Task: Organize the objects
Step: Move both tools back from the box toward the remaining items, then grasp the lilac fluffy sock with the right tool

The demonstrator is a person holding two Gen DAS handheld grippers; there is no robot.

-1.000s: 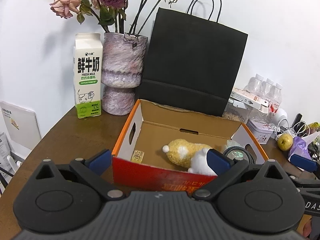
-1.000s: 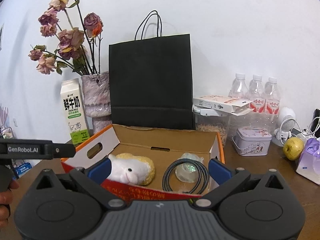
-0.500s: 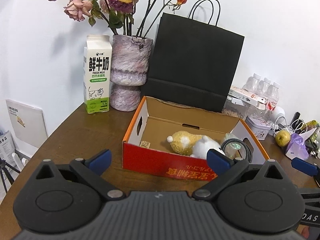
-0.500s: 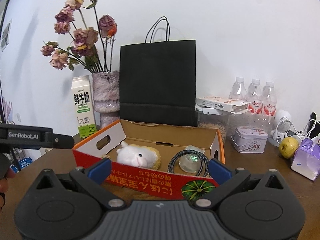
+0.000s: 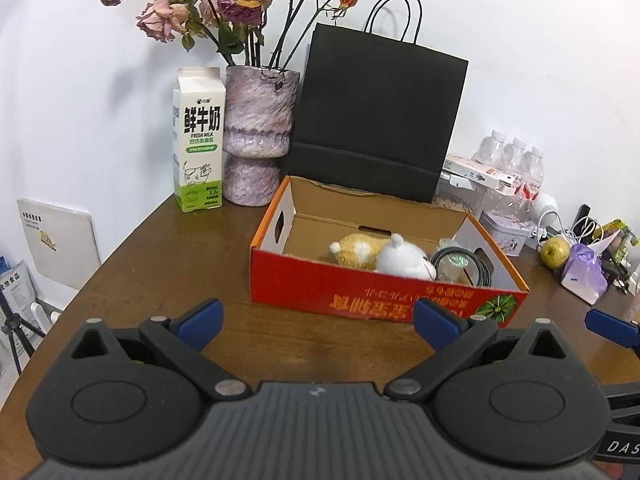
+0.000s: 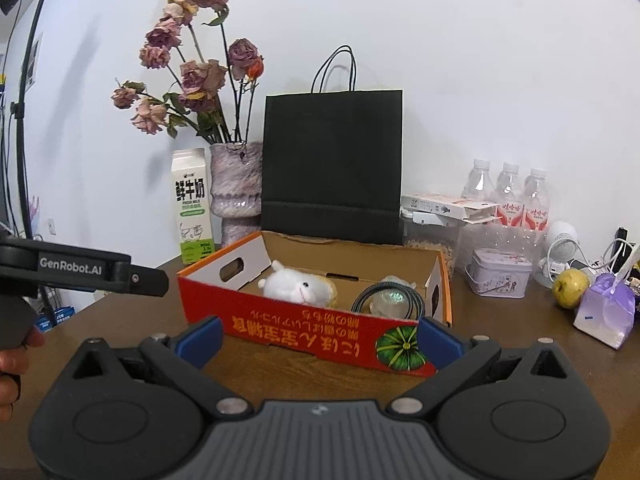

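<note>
From the left wrist view, the left gripper (image 5: 318,318) has its jaws spread wide with nothing between them, held above the wooden table (image 5: 168,264) just short of the cardboard box (image 5: 376,300). The box stands open on the table, its red front wall printed with upside-down writing. Inside lie a plush toy (image 5: 384,256), yellow and white, and beside it to the right a coiled black cable (image 5: 464,266) around a clear wrapped item that is hard to identify. The box's front wall hides the lower part of all three. Behind the box stand a black paper bag (image 5: 380,120), a vase (image 5: 256,140) of dried roses and a milk carton (image 5: 198,140). At the far right edge a blue fingertip of the right gripper (image 5: 612,326) pokes in; the rest is cut off.

From the right wrist view, the right gripper (image 6: 318,338) is likewise wide open and empty, close in front of the box (image 6: 312,332). The toy (image 6: 296,286) shows its white face over the front wall, with the cable (image 6: 388,300) to its right. Right of the box sit a small tin (image 6: 500,272), three water bottles (image 6: 508,196), an apple (image 6: 570,282) and a purple bag (image 6: 606,310). At the left edge, the left gripper's body (image 6: 80,268) enters, and part of a hand (image 6: 12,360) holding it is cut off by the frame.
</note>
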